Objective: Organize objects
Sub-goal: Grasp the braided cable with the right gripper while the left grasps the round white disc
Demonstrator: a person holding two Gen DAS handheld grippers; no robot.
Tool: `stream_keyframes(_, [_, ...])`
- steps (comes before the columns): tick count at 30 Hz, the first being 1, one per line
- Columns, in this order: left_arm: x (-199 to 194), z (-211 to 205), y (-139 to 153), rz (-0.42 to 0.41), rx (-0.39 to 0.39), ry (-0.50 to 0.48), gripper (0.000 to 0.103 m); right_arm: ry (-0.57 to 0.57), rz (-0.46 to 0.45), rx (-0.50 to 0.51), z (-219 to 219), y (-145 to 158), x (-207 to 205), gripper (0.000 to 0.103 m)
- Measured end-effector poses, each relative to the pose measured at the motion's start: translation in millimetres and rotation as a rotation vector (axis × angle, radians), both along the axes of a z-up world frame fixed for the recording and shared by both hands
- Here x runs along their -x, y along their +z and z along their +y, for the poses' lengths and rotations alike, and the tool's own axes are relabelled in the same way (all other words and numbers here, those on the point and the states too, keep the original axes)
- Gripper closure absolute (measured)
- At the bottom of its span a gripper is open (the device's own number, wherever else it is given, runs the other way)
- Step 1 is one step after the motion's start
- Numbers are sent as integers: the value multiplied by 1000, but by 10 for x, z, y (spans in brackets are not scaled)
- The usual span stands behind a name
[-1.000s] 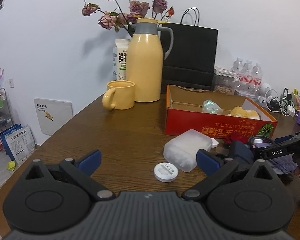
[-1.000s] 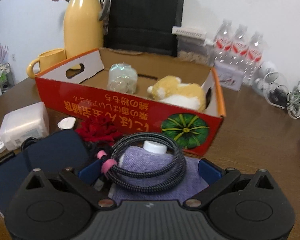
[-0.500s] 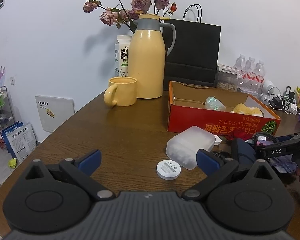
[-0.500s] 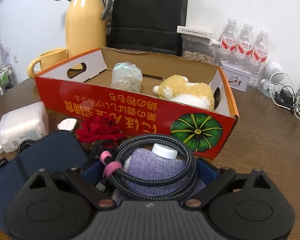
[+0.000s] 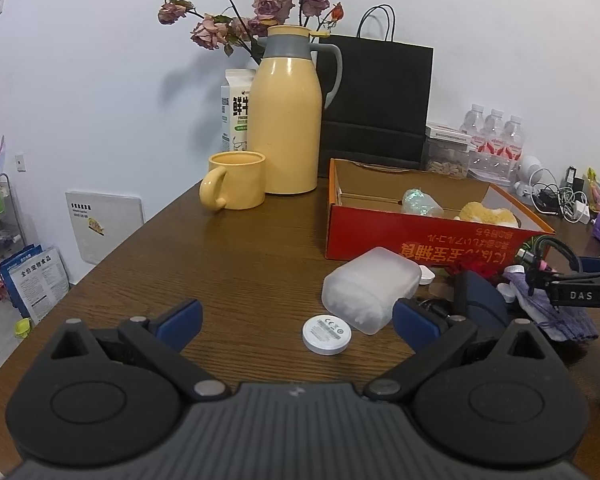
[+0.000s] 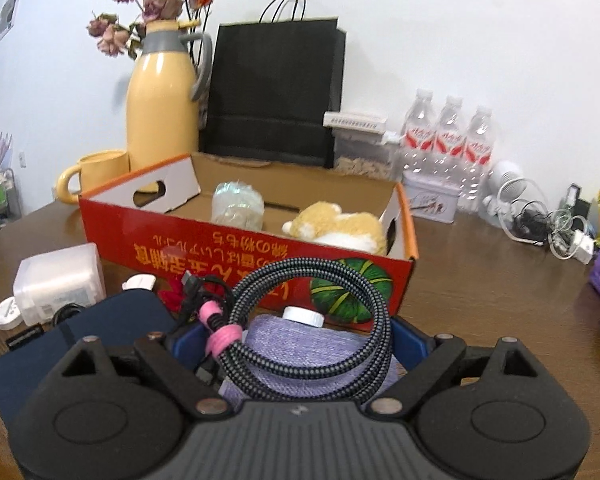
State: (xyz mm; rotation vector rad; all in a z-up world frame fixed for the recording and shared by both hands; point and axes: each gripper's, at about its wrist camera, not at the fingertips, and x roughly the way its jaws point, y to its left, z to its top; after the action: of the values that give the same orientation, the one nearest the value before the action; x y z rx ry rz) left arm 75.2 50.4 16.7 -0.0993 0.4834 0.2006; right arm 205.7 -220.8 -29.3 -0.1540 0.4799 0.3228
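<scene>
We note the coiled cable (image 6: 312, 320) sits directly between the jaws of the right gripper (image 6: 300, 344), its loop tilted up toward the camera and resting over the purple pouch (image 6: 300, 356); the jaws are closing, one blue pad at each side of the coil, and whether they press it yet we cannot tell. The coil has no true long axis; its pink tie (image 6: 220, 336) lies toward the left pad. We judge the right hand is plainly the nearer one: the left gripper (image 5: 296, 320) stands with jaws spread wide and nothing between them, over the white disc (image 5: 326, 334) and just beside the frosted plastic case (image 5: 370, 288), with the cable off to its right. The cable looks black and grey, braided, wound in several turns, with a connector at the tie. Beyond it, toward the far edge of the table (image 6: 480, 280), the red cardboard box (image 6: 220, 248) stands open, holding a wrapped bundle (image 6: 238, 210) and a plush toy (image 6: 340, 228); we take it as the likely destination.
</scene>
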Motion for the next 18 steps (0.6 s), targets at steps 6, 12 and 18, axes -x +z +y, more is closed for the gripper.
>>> stream_keyframes(6, [-33,-16,-46,15,1,-11,0,-21,-69,-24,-72,77,324,11])
stream_keyframes(12, [-103,-9,-149,42,-1,-32,0,-6,-91,-42,-81,112,581,11])
stream_keyframes(18, [-332,-25,-296,93,-30,-60,0,5,-82,-46,-50,60,675,11])
